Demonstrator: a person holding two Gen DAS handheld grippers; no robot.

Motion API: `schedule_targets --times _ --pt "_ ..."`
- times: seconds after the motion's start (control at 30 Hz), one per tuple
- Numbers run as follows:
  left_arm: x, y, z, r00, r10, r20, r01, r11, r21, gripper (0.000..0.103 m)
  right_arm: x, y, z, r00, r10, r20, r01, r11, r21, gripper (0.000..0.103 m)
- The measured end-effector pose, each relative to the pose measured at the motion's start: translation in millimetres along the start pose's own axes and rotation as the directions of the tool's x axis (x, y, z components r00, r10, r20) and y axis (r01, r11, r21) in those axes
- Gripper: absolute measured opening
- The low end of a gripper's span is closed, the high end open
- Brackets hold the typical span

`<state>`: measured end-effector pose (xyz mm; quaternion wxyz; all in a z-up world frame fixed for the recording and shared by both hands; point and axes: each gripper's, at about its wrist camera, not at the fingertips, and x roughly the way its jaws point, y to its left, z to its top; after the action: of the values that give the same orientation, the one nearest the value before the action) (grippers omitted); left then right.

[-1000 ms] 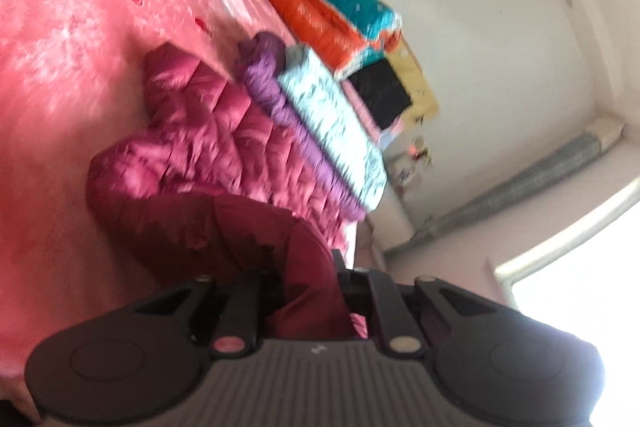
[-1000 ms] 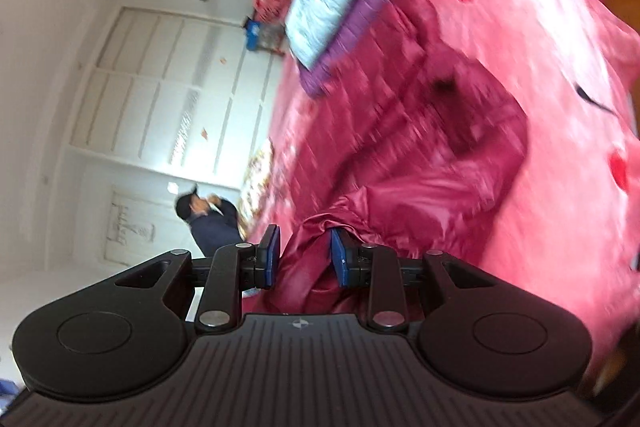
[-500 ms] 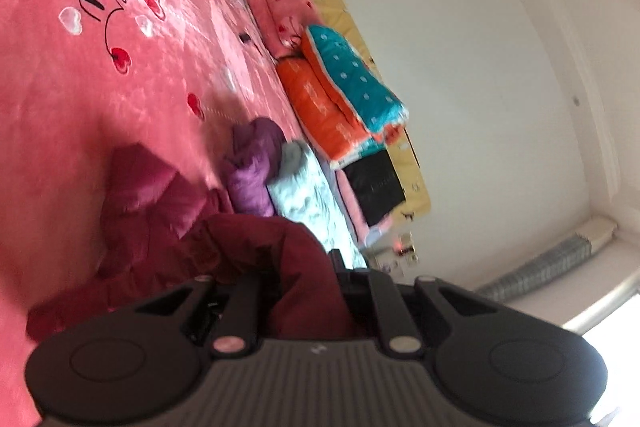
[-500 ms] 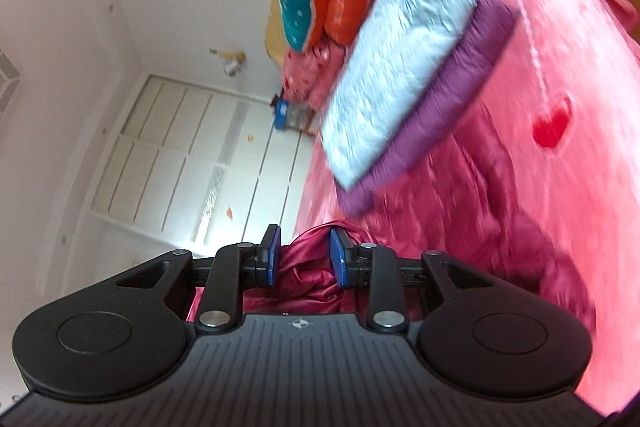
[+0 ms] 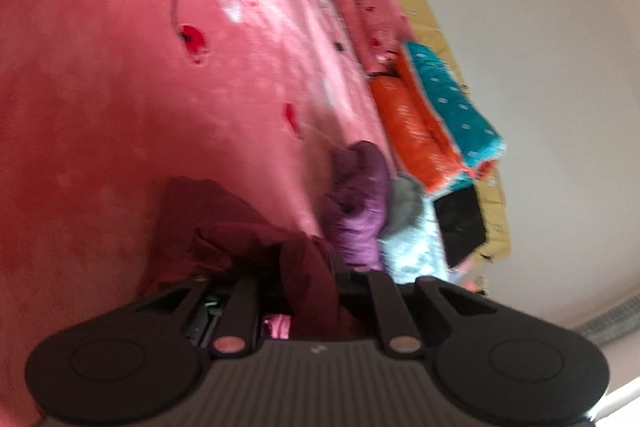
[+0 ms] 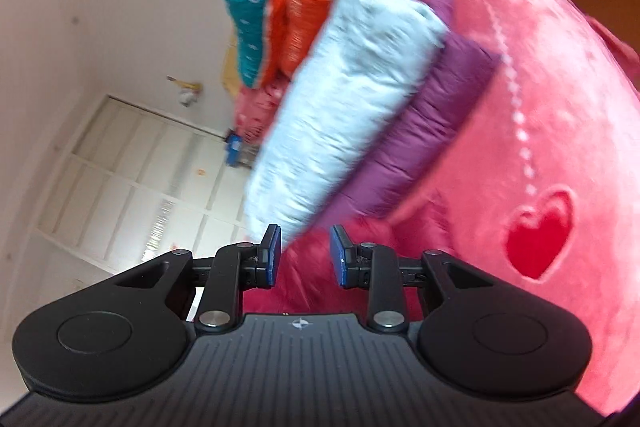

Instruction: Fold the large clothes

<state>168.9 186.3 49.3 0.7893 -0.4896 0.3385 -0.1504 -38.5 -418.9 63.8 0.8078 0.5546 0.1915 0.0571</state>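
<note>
A bed covered by a pink plush blanket (image 5: pixel 120 107) with red hearts and black script fills both wrist views, which are tilted and slightly blurred. There are no boxes or baskets to speak of; the bed itself carries everything.

The task's thing, a dark red quilted jacket (image 5: pixel 240 227), lies crumpled on the blanket close to both cameras. Just beyond it sits a folded purple garment (image 5: pixel 360 195), with a pale blue folded garment (image 6: pixel 352 99) stacked on top of it. Further back, against the white wall, an orange quilt (image 5: pixel 416 131) and a teal dotted quilt (image 5: pixel 452 99) are piled together, with a pink pillow (image 5: pixel 372 11) beside them and a black item (image 5: pixel 460 227) near the pile. A white panelled wardrobe (image 6: pixel 132 179) shows in the right wrist view.

The left claw (image 5: pixel 308 291) is closed narrowly on a fold of the dark red jacket; the cloth bunches up between its fingers and hides the pads. The fabric drapes from the claw down to the blanket.

The right claw (image 6: pixel 305 255) stands partly apart, its blue pads (image 6: pixel 273 255) visible on both sides. A brighter red part of the jacket (image 6: pixel 320 267) sits in the gap and below it, but whether the pads actually press on the cloth cannot be told from this view.
</note>
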Motion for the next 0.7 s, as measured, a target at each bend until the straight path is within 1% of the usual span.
schedule_targets --times 0.03,0.07,0.1,0.13,0.17,0.2,0.23,0.27,0.3,0.37,0.43,0.5,0.53,0.57,0.63,0.7 --pt "2.4 2.3 0.8 1.000 0.014 0.007 -0.014 1.000 0.000 0.011 2.2 -6.6 -3.1 1.000 -0.017 -0.008 0.017 1.000 0.005 0.040" --pt "3.9 4.1 1.7 1.000 0.023 0.013 -0.023 1.000 -0.004 0.015 6.0 -12.1 -5.4 0.999 -0.040 -0.020 0.040 0.999 0.003 0.046" --pt "4.0 5.5 2.6 1.000 0.019 0.019 -0.019 1.000 -0.014 0.017 6.8 -12.3 -6.4 0.998 -0.060 -0.029 0.060 0.998 -0.008 0.050" --pt "3.0 5.8 3.3 1.000 0.012 0.025 -0.012 1.000 -0.022 0.018 6.3 -10.9 -8.0 0.996 -0.078 -0.033 0.077 0.997 -0.027 0.061" --pt "0.7 4.8 4.1 0.999 0.005 0.034 -0.004 1.000 -0.024 0.024 6.0 -8.3 -9.2 0.995 -0.092 -0.032 0.090 0.995 -0.053 0.073" --pt "-2.0 3.7 4.0 0.999 0.002 0.041 -0.001 1.000 -0.022 0.034 4.3 -3.6 -10.5 0.995 -0.101 -0.027 0.098 0.991 -0.086 0.079" --pt "-5.9 1.1 4.3 0.999 -0.001 0.051 0.002 1.000 -0.015 0.039 0.4 2.0 -11.8 0.994 -0.110 -0.023 0.107 0.987 -0.117 0.091" --pt "-10.8 -2.5 4.2 0.998 -0.004 0.066 0.005 1.000 -0.002 0.050 -0.9 8.2 -12.8 0.992 -0.128 -0.015 0.124 0.980 -0.158 0.103" --pt "-18.5 -7.5 4.7 0.996 -0.009 0.088 0.007 1.000 0.021 0.060 -2.5 12.2 -12.8 0.990 -0.143 -0.005 0.139 0.971 -0.195 0.103" --pt "-32.7 -17.2 7.0 0.991 -0.015 0.133 0.007 0.998 0.061 0.067 -2.0 20.2 -14.8 0.985 -0.175 0.015 0.172 0.949 -0.263 0.103" --pt "-51.3 -27.6 10.0 0.983 -0.022 0.180 0.002 0.994 0.112 0.068 4.1 17.0 -13.0 0.981 -0.192 0.030 0.192 0.939 -0.284 0.103" --pt "-66.0 -37.5 8.7 0.975 -0.004 0.224 -0.036 0.984 0.172 0.074 4.4 15.7 -13.6 0.978 -0.204 0.031 0.204 0.934 -0.294 0.103" --pt "-71.1 -42.3 5.3 0.972 0.003 0.236 -0.052 0.978 0.202 0.075 3.6 15.2 -13.9 0.975 -0.217 0.043 0.220 0.928 -0.299 0.103" --pt "-74.6 -47.8 0.1 0.973 0.009 0.230 -0.065 0.969 0.236 0.075 5.0 15.7 -13.8 0.971 -0.231 0.059 0.237 0.922 -0.307 0.103" --pt "-67.6 -59.0 -13.4 0.981 0.028 0.194 -0.085 0.952 0.295 0.075 8.1 17.5 -12.9 0.965 -0.248 0.084 0.262 0.910 -0.322 0.103" --pt "-57.7 -71.5 -32.0 0.989 0.043 0.145 -0.092 0.933 0.349 0.075 8.9 17.8 -12.2 0.964 -0.254 0.084 0.267 0.904 -0.333 0.103"
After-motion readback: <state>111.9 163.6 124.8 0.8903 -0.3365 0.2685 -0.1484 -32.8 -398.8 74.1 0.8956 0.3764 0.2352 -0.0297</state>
